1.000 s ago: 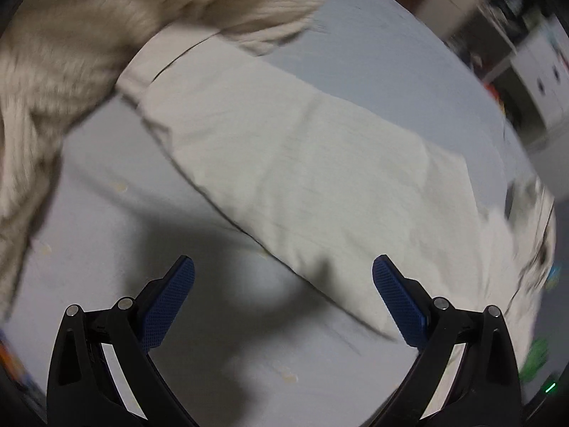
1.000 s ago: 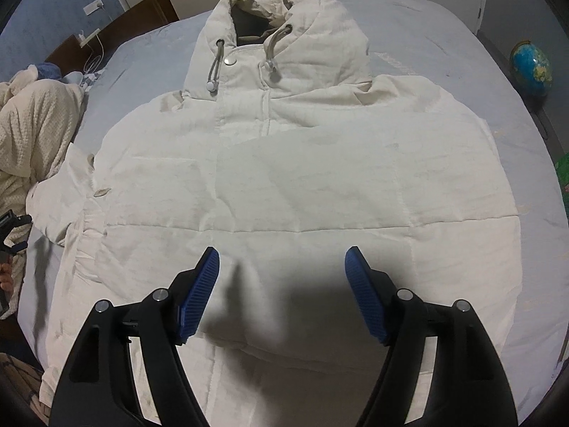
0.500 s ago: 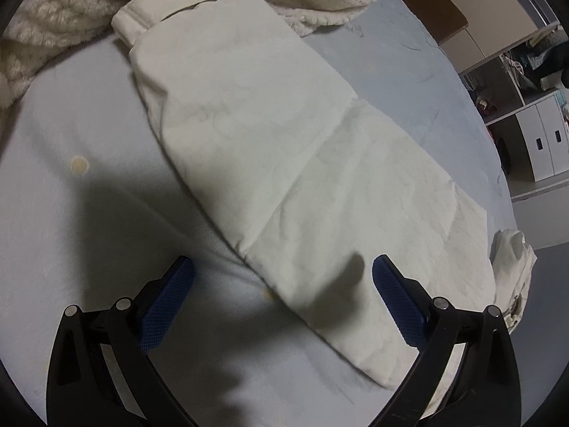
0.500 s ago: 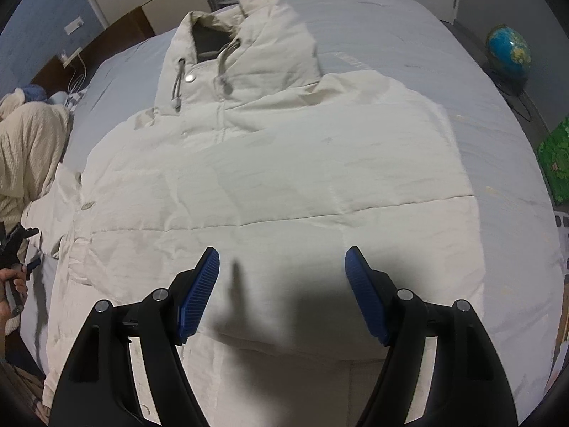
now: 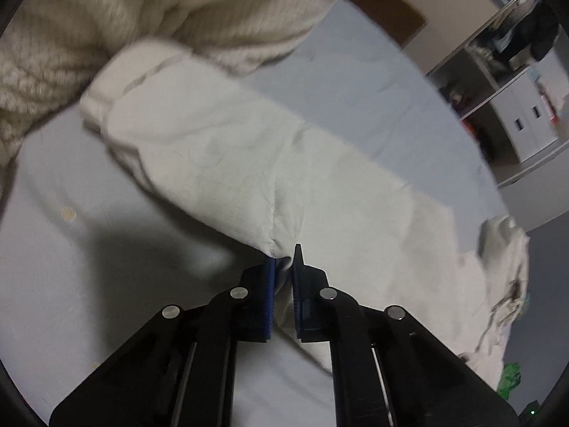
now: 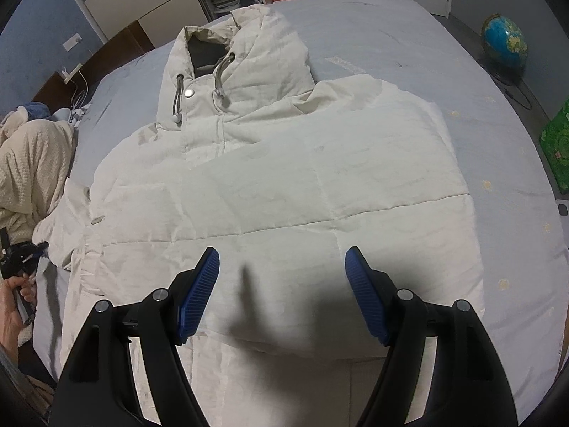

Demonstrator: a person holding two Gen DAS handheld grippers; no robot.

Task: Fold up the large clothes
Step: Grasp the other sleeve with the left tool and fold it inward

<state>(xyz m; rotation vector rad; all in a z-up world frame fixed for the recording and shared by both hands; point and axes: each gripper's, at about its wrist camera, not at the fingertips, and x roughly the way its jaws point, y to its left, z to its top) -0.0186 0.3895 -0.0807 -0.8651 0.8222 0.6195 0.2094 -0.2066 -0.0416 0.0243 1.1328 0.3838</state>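
Jacket sleeve (image 5: 220, 163) edge pinched between left jaws.

No words, numbers or signs are showing clearly enough to read anywhere, not on the puffy cream hooded jacket (image 6: 284, 185) and not on the pale blue bed sheet (image 6: 409, 35).

One hooded jacket (image 6: 284, 185) lies ahead of the right gripper (image 6: 282, 267) – one hood, two drawcords, one snap visible. One sleeve (image 5: 220, 163) extends ahead of the left gripper (image 5: 283, 259). Two grippers in total, two blue pads (image 6: 199, 295) on each. One knitted blanket (image 6: 32, 170) sits left of the right gripper. One globe (image 6: 505, 41) stands far right beyond it – one green mat (image 6: 556, 146) below the globe. One hand (image 6: 14, 306) shows at the left edge.
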